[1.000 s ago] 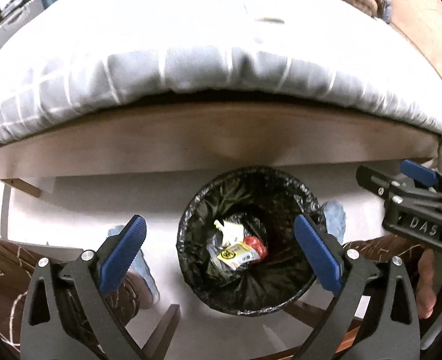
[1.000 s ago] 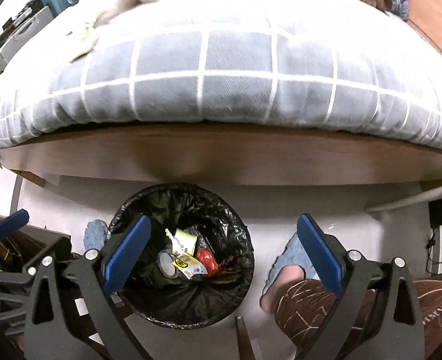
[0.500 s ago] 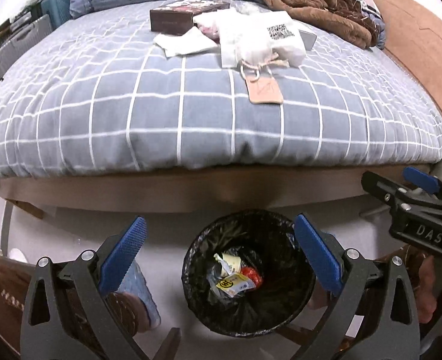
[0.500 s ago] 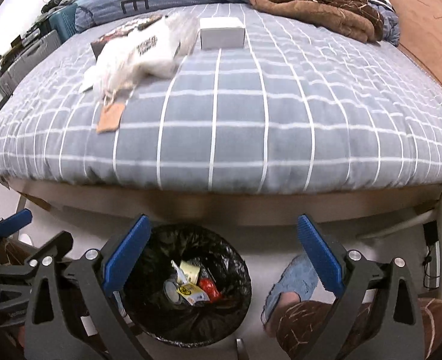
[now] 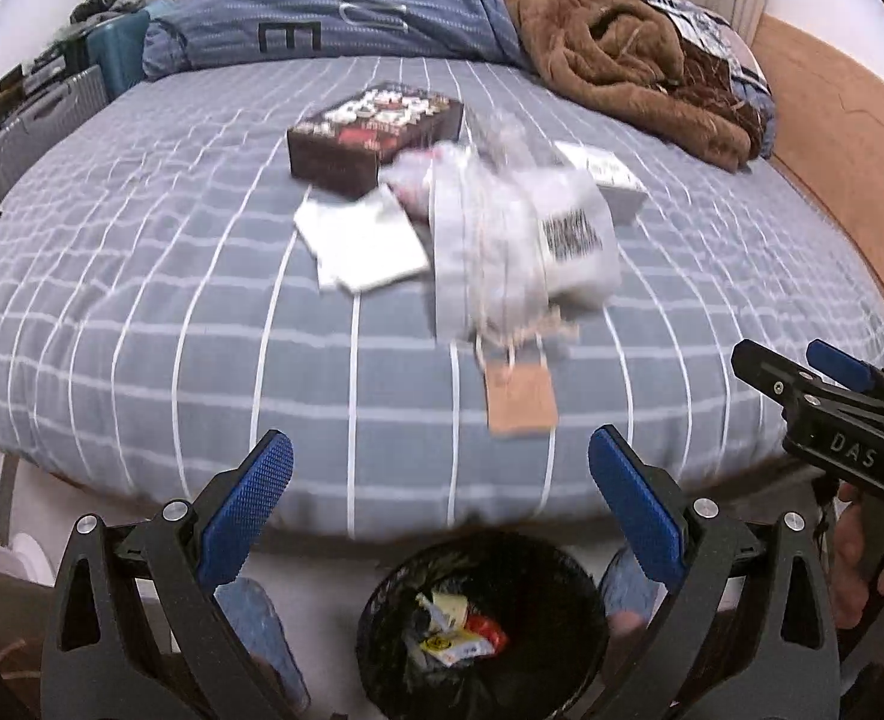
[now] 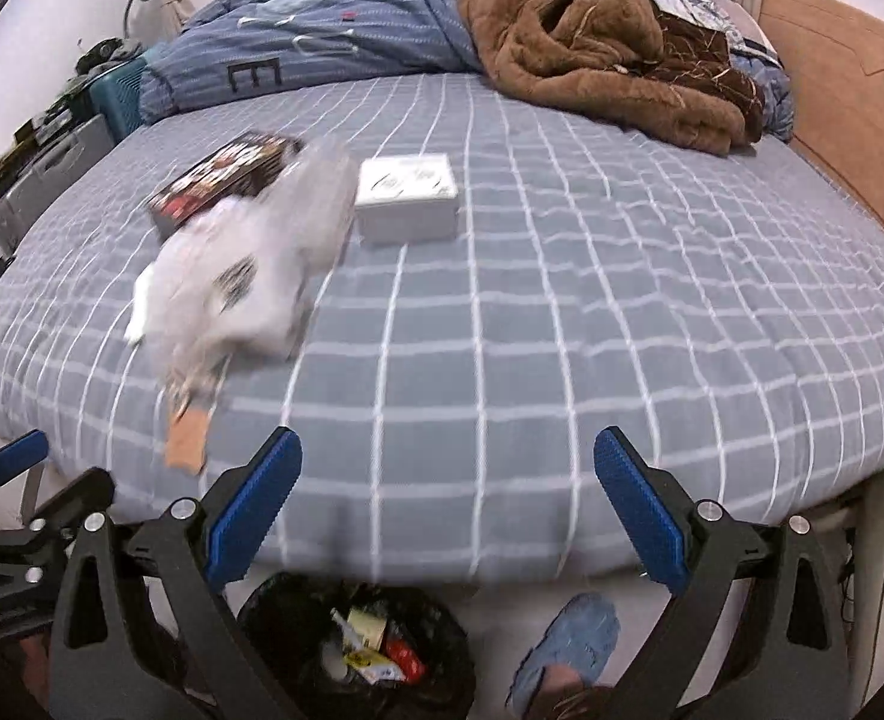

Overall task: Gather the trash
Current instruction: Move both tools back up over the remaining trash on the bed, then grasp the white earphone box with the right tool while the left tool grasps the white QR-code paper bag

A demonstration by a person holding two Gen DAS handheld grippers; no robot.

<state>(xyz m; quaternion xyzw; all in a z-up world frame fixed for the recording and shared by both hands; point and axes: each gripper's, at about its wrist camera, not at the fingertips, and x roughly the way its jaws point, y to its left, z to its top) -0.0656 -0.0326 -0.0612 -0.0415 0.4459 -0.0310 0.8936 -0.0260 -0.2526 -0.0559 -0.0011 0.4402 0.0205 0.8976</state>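
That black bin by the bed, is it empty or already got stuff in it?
Partly filled. The bin holds a yellow-labelled wrapper, a red scrap and pale paper, well below its rim.

"DAS" stands in pale letters on the right gripper (image 5: 850, 414)'s black body, and a large "E" on the blue duvet (image 5: 346, 18).

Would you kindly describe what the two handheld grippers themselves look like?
Both match: black angular frames with triangular cutouts and silver screws, carrying long blue textured fingers. The left gripper and right gripper look identical. Seen side-on, the right one bears white "DAS" lettering. No cables show.
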